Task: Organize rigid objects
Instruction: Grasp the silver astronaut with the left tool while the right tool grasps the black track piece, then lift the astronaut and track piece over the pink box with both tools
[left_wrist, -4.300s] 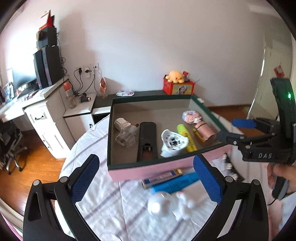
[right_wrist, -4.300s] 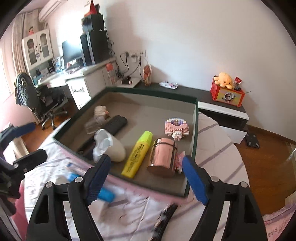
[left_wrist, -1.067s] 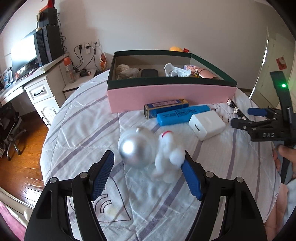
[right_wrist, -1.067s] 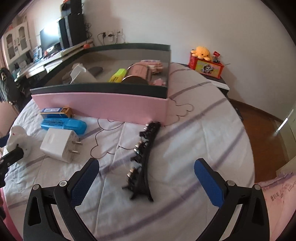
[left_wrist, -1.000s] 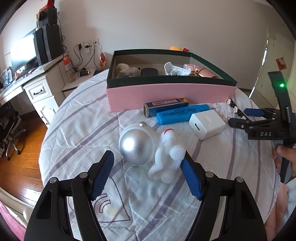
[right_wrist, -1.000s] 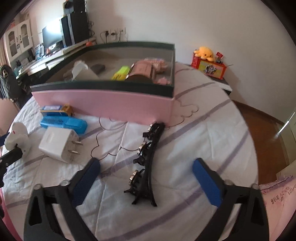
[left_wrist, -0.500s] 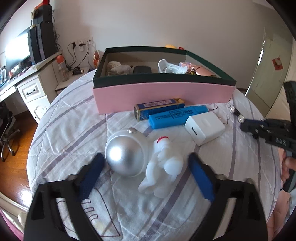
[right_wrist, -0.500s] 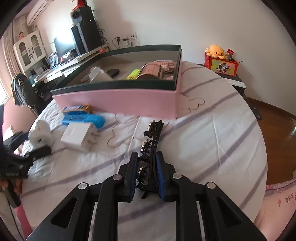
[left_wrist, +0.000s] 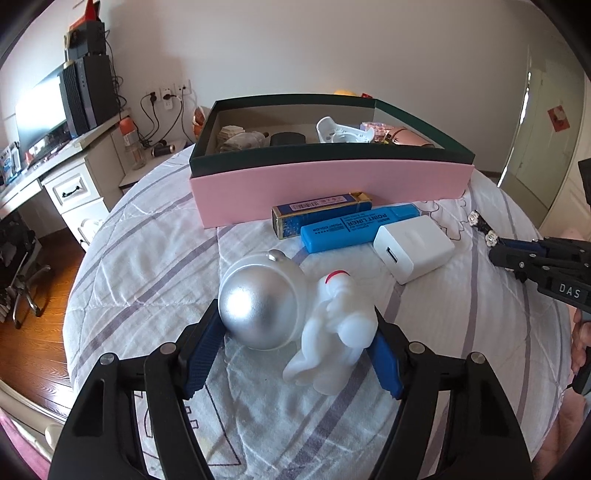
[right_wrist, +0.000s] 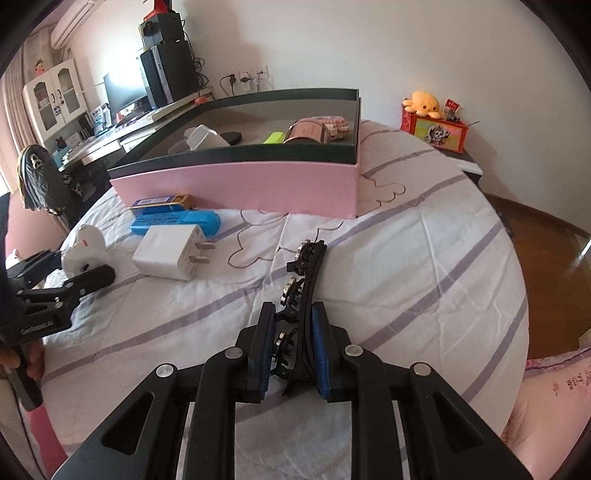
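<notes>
Right gripper (right_wrist: 291, 341): jaws narrow, clamped across the near end of the black curved hair clip with small rhinestone flowers (right_wrist: 301, 291). The clip's long axis runs away from the jaws toward 12–1 o'clock in the right wrist view, its far tip lying on the cloth and pointing at the near right corner of the pink-sided, dark-green-rimmed cardboard box (right_wrist: 258, 184). That is the relation the coming move turns on: box sits at 12 o'clock from the clip, its pink wall between, so the clip probably has to rise over the rim before going in. Right hand is plainly the nearer one for it. Left gripper (left_wrist: 291, 350): jaws fairly wide, set either side of the white astronaut figurine with silver ball helmet (left_wrist: 291, 306), which lies on its side; pads look to touch or nearly touch helmet and body, a firm grip cannot be told. From it the box is also at 12 o'clock, further off. Between the two: white plug charger block (left_wrist: 413, 251), blue highlighter pen (left_wrist: 354, 227), blue-and-gold small carton (left_wrist: 321, 214) just beside the box wall. Box already holds several things, among them a yellow marker and a copper-pink tin. Surface (right_wrist: 424, 266): round, covered in white quilted cloth with lilac stripes. Room: wooden floor, white desk with monitor and speakers at 10 o'clock, orange plush toy on a red box at 2 o'clock.
</notes>
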